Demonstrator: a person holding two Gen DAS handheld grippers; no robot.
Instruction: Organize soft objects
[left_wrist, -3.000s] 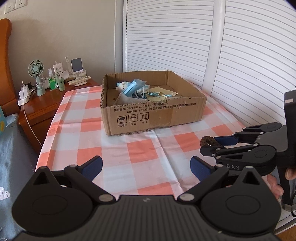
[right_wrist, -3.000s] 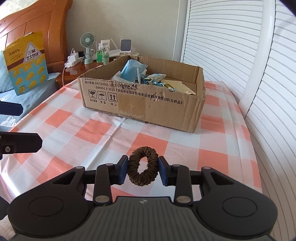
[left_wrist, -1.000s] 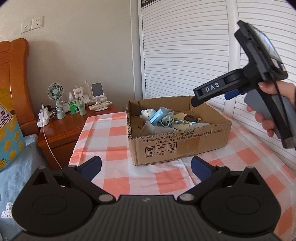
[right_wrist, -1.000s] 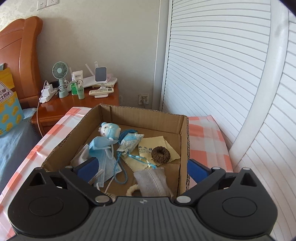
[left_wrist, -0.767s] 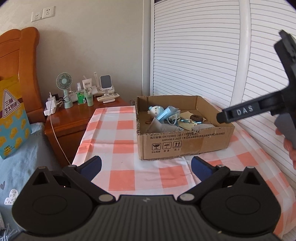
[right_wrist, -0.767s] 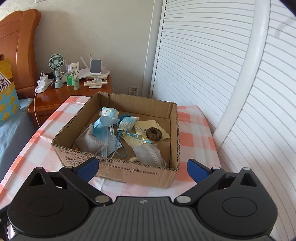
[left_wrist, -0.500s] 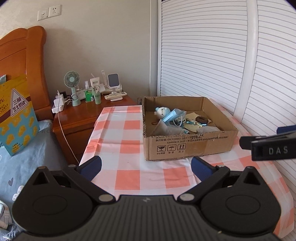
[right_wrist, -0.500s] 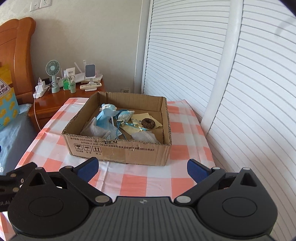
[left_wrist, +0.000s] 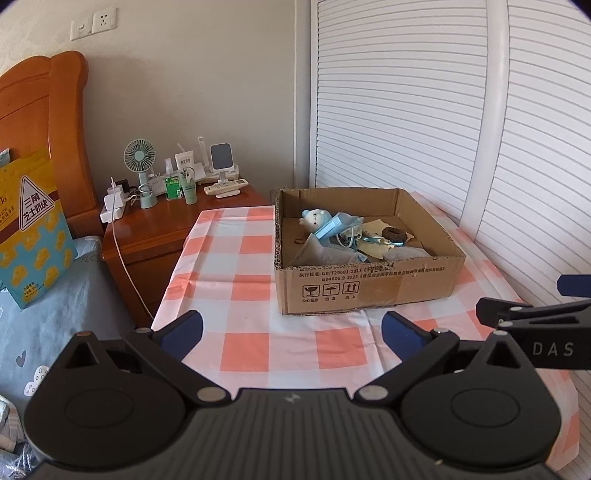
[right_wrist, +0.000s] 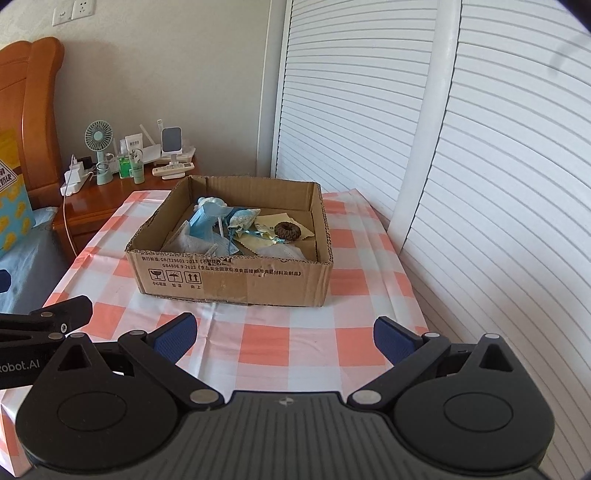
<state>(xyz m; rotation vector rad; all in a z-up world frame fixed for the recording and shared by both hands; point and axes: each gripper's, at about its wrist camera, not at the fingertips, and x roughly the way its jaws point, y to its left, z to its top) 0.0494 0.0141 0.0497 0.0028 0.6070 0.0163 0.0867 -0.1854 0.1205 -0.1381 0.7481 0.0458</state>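
Observation:
A cardboard box (left_wrist: 369, 286) stands on the checked tablecloth (left_wrist: 243, 254); it also shows in the right wrist view (right_wrist: 236, 280). Inside lie a brown scrunchie (right_wrist: 287, 231), a blue face mask (right_wrist: 205, 221), a small white plush toy (left_wrist: 313, 218), a yellow cloth (right_wrist: 267, 225) and grey cloths. The scrunchie also shows in the left wrist view (left_wrist: 393, 234). My left gripper (left_wrist: 291, 332) is open and empty, well in front of the box. My right gripper (right_wrist: 282, 334) is open and empty, also back from the box.
A wooden nightstand (left_wrist: 155, 236) at the back left holds a small fan (left_wrist: 139, 162), bottles, a phone stand and a charger with a cable. A bed with a yellow bag (left_wrist: 29, 221) lies at the left. White louvred doors (right_wrist: 480, 166) run along the right.
Both grippers have pulled back and away from the box, which now looks smaller. The scrunchie, held by my right gripper three seconds ago, lies in the box.

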